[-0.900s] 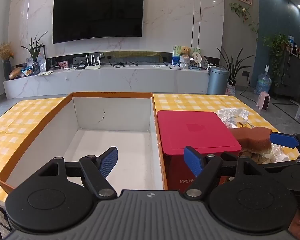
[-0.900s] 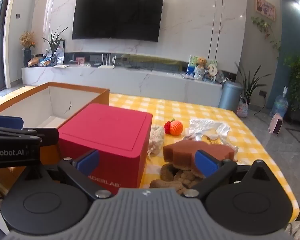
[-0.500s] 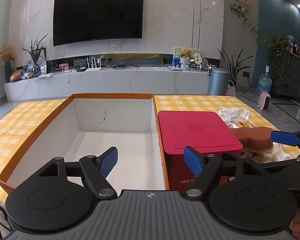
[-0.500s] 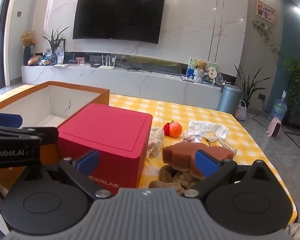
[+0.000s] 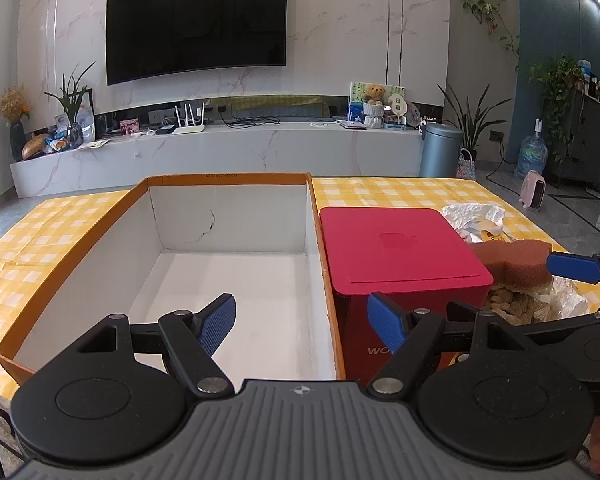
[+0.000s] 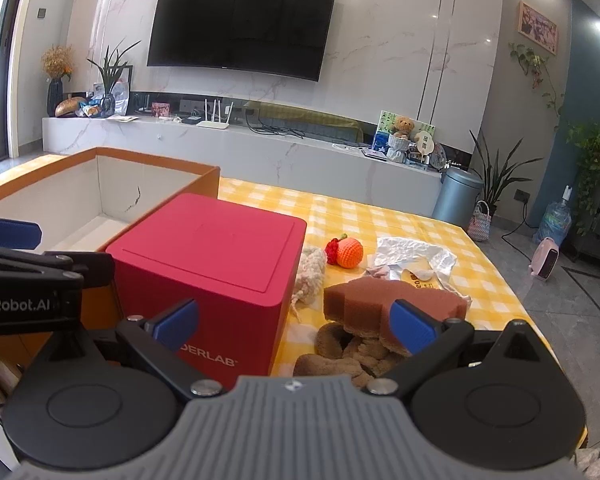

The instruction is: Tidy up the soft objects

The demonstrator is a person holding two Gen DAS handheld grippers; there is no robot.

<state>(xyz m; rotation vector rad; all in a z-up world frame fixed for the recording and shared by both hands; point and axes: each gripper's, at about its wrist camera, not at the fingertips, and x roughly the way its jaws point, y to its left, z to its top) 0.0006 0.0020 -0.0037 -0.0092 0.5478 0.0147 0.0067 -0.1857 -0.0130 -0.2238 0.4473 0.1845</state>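
Yellow checked tablecloth (image 6: 400, 216) is covered by a red box (image 6: 220, 256) and soft items. Beside it, the brown sponge (image 6: 372, 296) is seen resting on a plush toy (image 6: 340, 356), just ahead of the right gripper (image 6: 294, 318), whose jaws are spread around nothing. The left gripper (image 5: 302, 320) is likewise spread, over the empty cardboard box (image 5: 228, 276).

A smooth, matt finish is shown by the red plastic cube box (image 6: 220, 256). Matt white card lines the orange-edged cardboard box (image 5: 236, 248), cracked on its far wall. The brown sponge block (image 6: 384, 300) looks porous and rough. Knitted yarn forms the orange crocheted fruit (image 6: 349, 253). The yellow checked tablecloth (image 6: 380, 216) appears creased, and the crumpled white wrapper (image 6: 412, 252) faintly glossy.
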